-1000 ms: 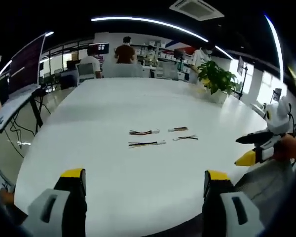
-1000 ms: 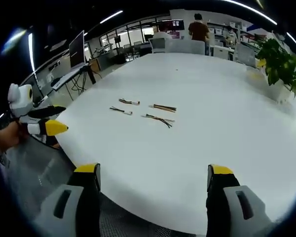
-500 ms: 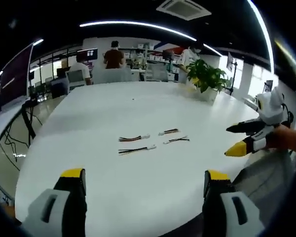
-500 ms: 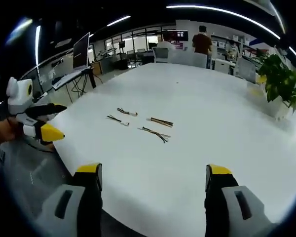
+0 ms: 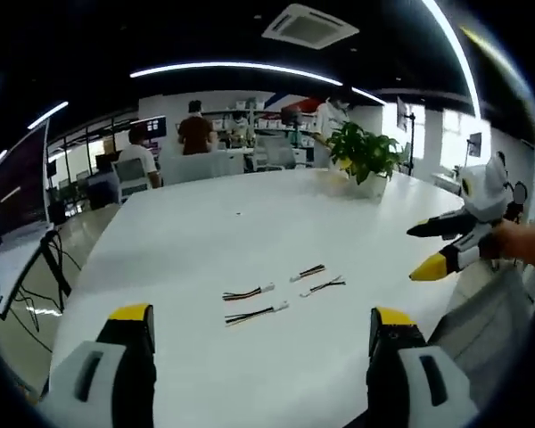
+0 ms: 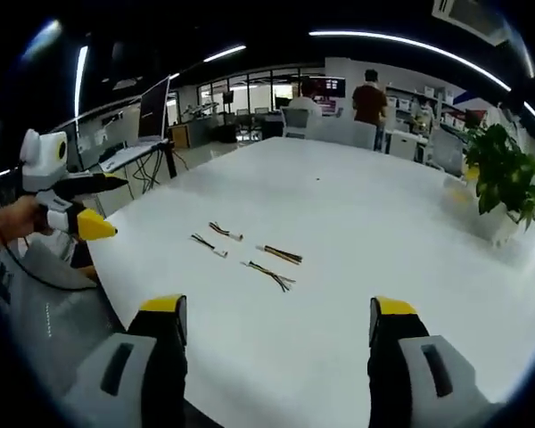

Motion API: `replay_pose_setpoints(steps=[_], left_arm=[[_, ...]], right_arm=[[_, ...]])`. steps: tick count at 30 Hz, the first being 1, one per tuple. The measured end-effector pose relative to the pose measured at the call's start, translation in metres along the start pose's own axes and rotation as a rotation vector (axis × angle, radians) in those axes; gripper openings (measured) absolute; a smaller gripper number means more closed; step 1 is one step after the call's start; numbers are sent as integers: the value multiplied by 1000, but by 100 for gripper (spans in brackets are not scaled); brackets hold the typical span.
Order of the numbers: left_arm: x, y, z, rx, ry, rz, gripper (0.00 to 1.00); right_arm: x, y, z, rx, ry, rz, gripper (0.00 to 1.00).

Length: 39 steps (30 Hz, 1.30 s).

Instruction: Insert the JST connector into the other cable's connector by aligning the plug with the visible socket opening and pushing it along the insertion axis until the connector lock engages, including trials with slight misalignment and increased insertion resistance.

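Observation:
Several short JST cables lie loose on the white table (image 5: 196, 223). In the left gripper view, two multi-coloured cables (image 5: 248, 293) (image 5: 255, 313) with white connectors lie beside two shorter ones (image 5: 308, 272) (image 5: 324, 286). My left gripper (image 5: 262, 314) is open, well short of them, with nothing between its yellow-tipped jaws. The right gripper (image 5: 439, 248) comes in from the right, held by a hand. In the right gripper view the cables (image 6: 224, 231) (image 6: 207, 245) (image 6: 281, 254) (image 6: 269, 273) lie ahead of my open right gripper (image 6: 278, 308). The left gripper (image 6: 82, 207) shows at the left.
A potted plant (image 5: 361, 152) (image 6: 504, 169) stands on the table's far side. Beyond the table are desks, a monitor (image 6: 153, 96) and people (image 5: 196, 134). The table's near edge (image 6: 116, 294) runs just before the jaws.
Both cameras have shifted and tilted, so the cables sit lower in each view. The cables themselves have not moved. Both grippers stay open.

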<state>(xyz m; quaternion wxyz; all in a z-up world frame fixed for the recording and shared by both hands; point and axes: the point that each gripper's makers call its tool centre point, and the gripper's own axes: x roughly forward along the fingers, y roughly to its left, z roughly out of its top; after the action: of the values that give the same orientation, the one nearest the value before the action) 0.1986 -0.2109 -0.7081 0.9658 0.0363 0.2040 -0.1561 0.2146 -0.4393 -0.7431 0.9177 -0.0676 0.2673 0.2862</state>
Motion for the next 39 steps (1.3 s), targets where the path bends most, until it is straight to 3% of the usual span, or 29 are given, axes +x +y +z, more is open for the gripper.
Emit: replay_pose_setpoints(steps=[9,21,26,36,39], left_arm=[[-3,-3,12,16,-30,-8,99],[10,13,18,30,-34,17,99],[18,15,18,-46,-37,3,99],[27,20,21,-11,-23,-4,99],[32,18,31,-71,-51,-38,99]], right_arm=[[-2,1,21,-29,-60,31,73],[13,-6,37,-91,-58,62,69],[22,-4,37,-79,-43,85,69],[34,-4,35,-89,-23,113,65],[38,-6,38,-101,-25,116,64]])
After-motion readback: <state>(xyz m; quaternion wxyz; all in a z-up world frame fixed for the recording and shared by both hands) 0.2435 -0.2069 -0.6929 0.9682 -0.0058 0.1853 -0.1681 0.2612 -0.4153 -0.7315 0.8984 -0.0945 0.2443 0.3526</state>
